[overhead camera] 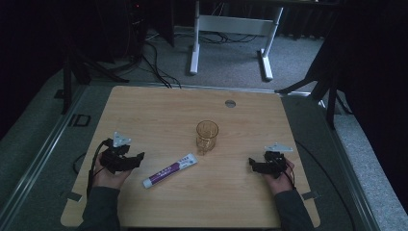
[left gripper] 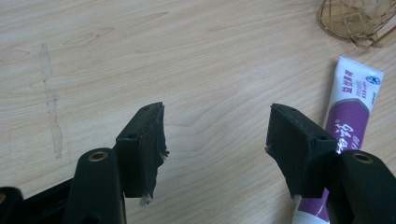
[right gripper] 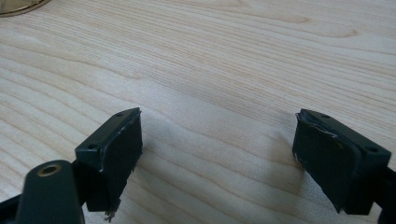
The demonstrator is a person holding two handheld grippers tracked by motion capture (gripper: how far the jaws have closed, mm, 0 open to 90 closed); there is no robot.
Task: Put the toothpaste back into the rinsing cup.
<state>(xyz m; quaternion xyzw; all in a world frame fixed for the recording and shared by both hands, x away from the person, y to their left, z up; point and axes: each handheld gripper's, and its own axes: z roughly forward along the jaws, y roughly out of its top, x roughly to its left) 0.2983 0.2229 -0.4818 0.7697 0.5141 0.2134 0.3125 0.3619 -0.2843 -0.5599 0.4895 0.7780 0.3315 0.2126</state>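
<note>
A white and purple toothpaste tube (overhead camera: pixel 170 170) lies flat on the wooden table (overhead camera: pixel 159 110), near the front middle. Behind it stands an amber glass cup (overhead camera: pixel 207 136), upright. My left gripper (overhead camera: pixel 136 160) rests low at the front left, open, with nothing between its jaws. In the left gripper view the tube (left gripper: pixel 348 116) lies just past the right jaw, and the cup's base (left gripper: pixel 355 21) shows at the top right. My right gripper (overhead camera: pixel 254 165) sits at the front right, open and empty. Bare wood lies between its jaws (right gripper: pixel 217 154).
A round grey grommet (overhead camera: pixel 230 103) is set into the table near its far edge. Beyond the table stand a white desk frame (overhead camera: pixel 231 29) and cables on a grey carpet. Dark tripod legs stand at both far corners.
</note>
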